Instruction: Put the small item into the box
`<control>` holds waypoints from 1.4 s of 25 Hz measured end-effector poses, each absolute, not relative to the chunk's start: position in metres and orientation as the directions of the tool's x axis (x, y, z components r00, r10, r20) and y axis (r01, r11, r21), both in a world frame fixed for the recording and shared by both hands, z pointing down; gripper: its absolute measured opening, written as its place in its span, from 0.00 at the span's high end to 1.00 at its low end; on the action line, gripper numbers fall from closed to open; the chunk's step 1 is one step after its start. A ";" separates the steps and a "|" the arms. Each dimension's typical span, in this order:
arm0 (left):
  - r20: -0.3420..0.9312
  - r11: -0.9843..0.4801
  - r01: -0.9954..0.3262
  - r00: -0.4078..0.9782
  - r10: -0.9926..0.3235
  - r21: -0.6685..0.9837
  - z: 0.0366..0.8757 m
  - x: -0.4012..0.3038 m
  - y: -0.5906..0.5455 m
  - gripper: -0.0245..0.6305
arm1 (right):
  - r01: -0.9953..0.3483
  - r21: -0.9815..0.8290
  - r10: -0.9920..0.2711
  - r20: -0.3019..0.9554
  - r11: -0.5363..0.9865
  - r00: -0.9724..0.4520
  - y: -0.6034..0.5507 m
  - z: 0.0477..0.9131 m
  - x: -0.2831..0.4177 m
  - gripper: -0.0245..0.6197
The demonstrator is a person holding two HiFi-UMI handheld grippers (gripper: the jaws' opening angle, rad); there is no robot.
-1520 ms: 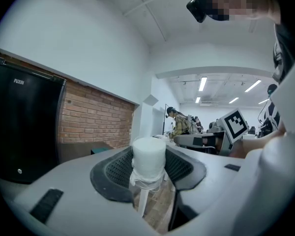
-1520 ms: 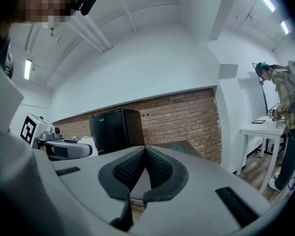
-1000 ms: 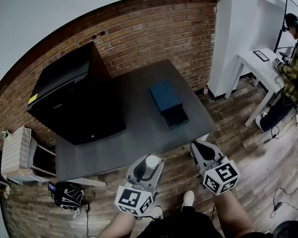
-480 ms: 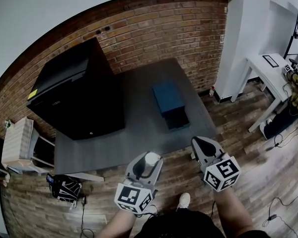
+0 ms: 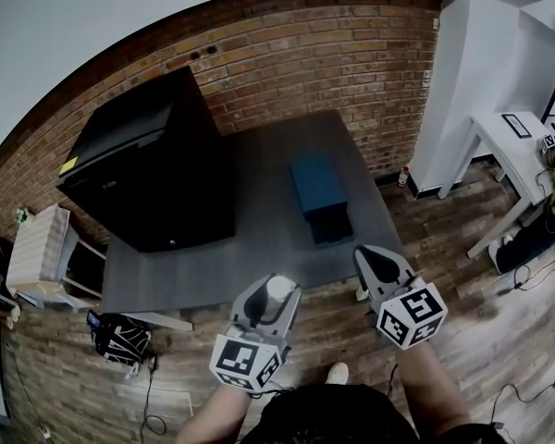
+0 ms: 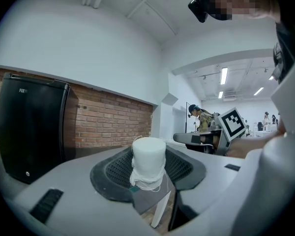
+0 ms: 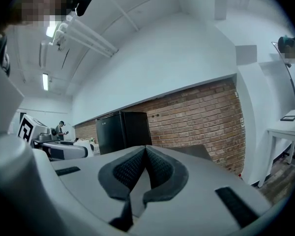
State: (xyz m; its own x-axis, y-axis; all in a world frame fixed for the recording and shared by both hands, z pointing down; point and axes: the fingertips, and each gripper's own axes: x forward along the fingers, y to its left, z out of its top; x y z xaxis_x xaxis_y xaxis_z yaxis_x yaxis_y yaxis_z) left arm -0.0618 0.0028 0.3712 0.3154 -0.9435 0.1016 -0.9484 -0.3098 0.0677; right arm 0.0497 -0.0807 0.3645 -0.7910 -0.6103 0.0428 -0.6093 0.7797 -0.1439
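Left gripper (image 5: 270, 303), held low at the person's waist, clamps a small white item (image 6: 148, 155) between jaws that stand wide apart. The item is a stubby cylinder, upright, with loose threads at its base, and both pads press on its sides. Just to that gripper's right, the right gripper (image 5: 377, 265) hangs at the same height with its jaws pressed together and nothing between them.

Both tools are short of the near edge of a dark grey table (image 5: 240, 257), over wooden floor. Ahead of the left gripper and a little to its right, well apart from it, a blue box (image 5: 318, 181) lies on the tabletop with a darker part (image 5: 332, 223) at its near end. Whether that part is an open tray or a lid cannot be told from here. Farther off to the left, a black cabinet (image 5: 143, 169) stands against a brick wall (image 5: 333, 54).

The step in hand looks like the carry: the item is gripped but not yet brought over the table. The next move appears to call for a long reach forward and rightward to the box, keeping the cylinder upright. The jaws should part only once it hangs over the opening.
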 end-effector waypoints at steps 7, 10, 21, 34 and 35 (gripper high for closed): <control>0.095 -0.290 -0.956 0.293 -0.952 0.042 0.367 -0.053 -0.002 0.65 | -0.587 -0.144 -0.590 0.020 0.797 -0.807 -0.090 0.360 0.055 0.93; 0.098 -0.286 -0.958 0.288 -0.953 0.032 0.366 -0.048 -0.007 0.65 | -0.583 -0.146 -0.587 0.016 0.800 -0.809 -0.094 0.360 0.060 0.93; 0.121 -0.277 -0.960 0.280 -0.952 0.041 0.374 -0.045 -0.017 0.65 | -0.580 -0.170 -0.583 0.034 0.797 -0.811 -0.105 0.368 0.067 0.93; 0.136 -0.364 -0.930 0.367 -0.920 0.048 0.386 -0.045 -0.070 0.65 | -0.624 -0.167 -0.622 0.070 0.764 -0.780 -0.138 0.384 0.058 0.93; 0.137 -0.371 -0.927 0.375 -0.917 0.050 0.387 -0.045 -0.076 0.65 | -0.629 -0.168 -0.627 0.072 0.759 -0.776 -0.142 0.385 0.058 0.93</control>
